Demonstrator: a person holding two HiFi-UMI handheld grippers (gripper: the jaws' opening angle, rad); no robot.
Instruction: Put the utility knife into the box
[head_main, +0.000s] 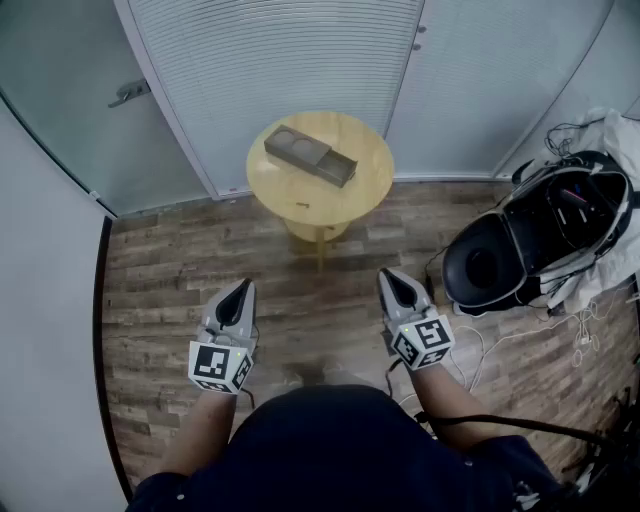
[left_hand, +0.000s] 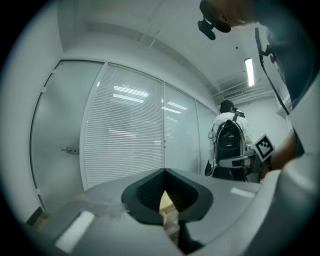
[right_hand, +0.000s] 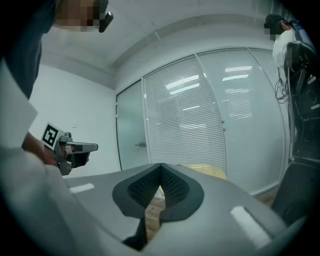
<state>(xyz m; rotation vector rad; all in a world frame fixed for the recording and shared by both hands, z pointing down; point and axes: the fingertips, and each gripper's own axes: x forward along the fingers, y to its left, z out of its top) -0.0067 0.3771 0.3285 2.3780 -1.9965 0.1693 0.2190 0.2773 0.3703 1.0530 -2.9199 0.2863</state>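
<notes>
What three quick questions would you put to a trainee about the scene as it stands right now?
1. True or false: the box lies on the round table.
2. The right gripper is: A) open; B) shut on a knife; C) shut with nothing in it.
3. Short answer: does the left gripper touch the box?

Key: 1 true; 2 C; 3 no, it is held well short of the table.

light: cool, even, ceiling lamp (left_hand: 248, 71) | shadows: soft | gripper views: fisheye, dark corners
</notes>
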